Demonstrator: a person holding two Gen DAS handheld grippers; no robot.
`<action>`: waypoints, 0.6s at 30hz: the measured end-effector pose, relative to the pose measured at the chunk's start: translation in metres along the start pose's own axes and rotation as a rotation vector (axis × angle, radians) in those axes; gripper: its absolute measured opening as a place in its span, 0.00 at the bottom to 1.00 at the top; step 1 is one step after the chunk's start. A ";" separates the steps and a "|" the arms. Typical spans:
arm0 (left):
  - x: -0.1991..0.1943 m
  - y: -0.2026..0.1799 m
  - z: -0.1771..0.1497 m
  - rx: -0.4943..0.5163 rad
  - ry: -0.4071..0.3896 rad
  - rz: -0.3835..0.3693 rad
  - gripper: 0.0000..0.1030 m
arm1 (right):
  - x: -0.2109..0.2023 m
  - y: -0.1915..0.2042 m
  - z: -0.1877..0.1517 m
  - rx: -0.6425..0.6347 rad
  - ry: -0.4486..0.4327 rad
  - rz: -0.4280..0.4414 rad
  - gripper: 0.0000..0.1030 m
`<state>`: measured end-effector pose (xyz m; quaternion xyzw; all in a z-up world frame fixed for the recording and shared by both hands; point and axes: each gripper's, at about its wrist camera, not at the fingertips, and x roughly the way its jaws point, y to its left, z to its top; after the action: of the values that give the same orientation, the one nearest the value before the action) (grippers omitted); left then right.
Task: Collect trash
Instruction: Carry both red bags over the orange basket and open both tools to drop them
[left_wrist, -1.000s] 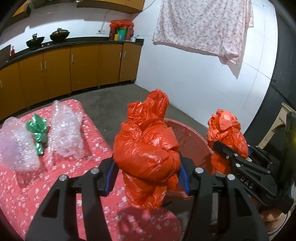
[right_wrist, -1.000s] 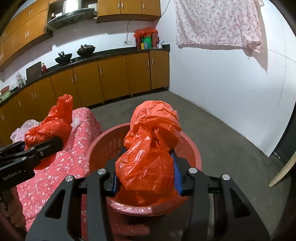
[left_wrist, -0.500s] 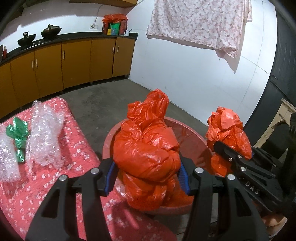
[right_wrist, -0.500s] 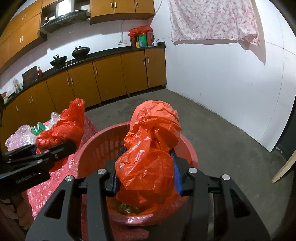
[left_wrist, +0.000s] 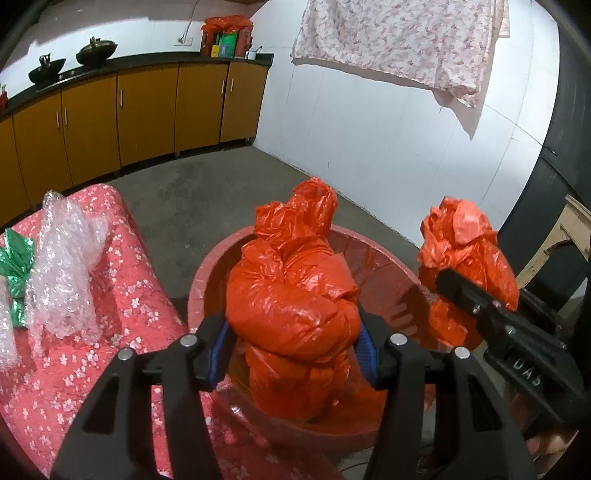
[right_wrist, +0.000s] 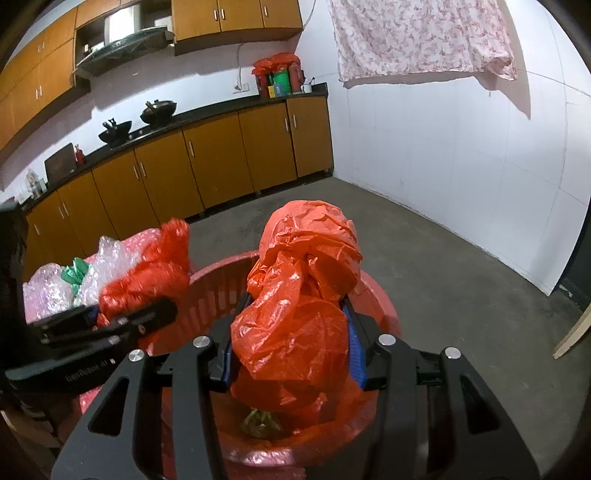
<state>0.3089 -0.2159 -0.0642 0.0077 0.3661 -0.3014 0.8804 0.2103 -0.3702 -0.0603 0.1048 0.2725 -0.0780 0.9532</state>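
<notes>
Only readable stuff is on the grippers tbh. Left wrist view, lower right of frame: right hand-held gripper (left_wrist: 461, 291) has raised letters "DAS" on its black body, rest cut off. Right wrist view, lower left: left hand-held gripper (right_wrist: 129, 317) has a faint print, looks like "GenRobot AI", blurry tho.

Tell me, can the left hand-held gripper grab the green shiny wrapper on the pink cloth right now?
Probably not yet. The left hand-held gripper is full: it is shut on an orange bag over the red basket. The green wrapper lies off to the side between bubble wrap; nothing covers it.
</notes>
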 end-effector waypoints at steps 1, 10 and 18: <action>0.001 0.002 -0.001 -0.004 0.004 0.002 0.56 | 0.001 0.000 0.001 0.007 -0.001 0.012 0.51; 0.001 0.023 -0.006 -0.048 0.021 0.034 0.76 | 0.000 -0.006 -0.002 0.048 -0.003 0.015 0.72; -0.020 0.042 -0.013 -0.059 -0.006 0.108 0.85 | -0.005 -0.004 -0.002 0.060 -0.022 -0.025 0.90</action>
<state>0.3121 -0.1676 -0.0692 0.0009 0.3712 -0.2424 0.8964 0.2043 -0.3733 -0.0595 0.1291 0.2607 -0.0993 0.9516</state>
